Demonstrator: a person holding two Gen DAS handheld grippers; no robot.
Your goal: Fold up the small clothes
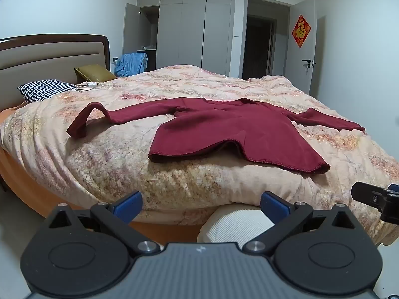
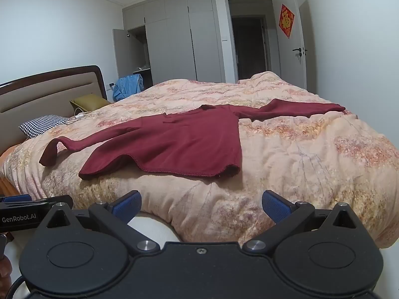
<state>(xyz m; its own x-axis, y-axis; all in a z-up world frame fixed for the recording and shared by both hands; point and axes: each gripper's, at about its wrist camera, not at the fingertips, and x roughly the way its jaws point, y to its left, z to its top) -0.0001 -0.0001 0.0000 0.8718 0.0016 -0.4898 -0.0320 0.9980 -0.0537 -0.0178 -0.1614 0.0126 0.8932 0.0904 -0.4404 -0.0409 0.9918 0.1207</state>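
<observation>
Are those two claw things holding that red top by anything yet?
No, nothing is held. The left gripper and right gripper both have their jaws wide open, short of the maroon sweater lying spread on the bed.

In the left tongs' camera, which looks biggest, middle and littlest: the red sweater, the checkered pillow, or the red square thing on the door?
1. Dark red knit sweater, spread on the quilt.
2. Black-and-white checkered pillow.
3. Red diamond-shaped door decoration.

The decoration hangs farthest away, so its real size is unsure.

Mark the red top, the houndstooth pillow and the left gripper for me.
red top [image 1: 224,129], left wrist view, chest panel.
houndstooth pillow [image 1: 46,89], left wrist view, top face.
left gripper [image 1: 201,205], left wrist view, between fingertips.
</observation>
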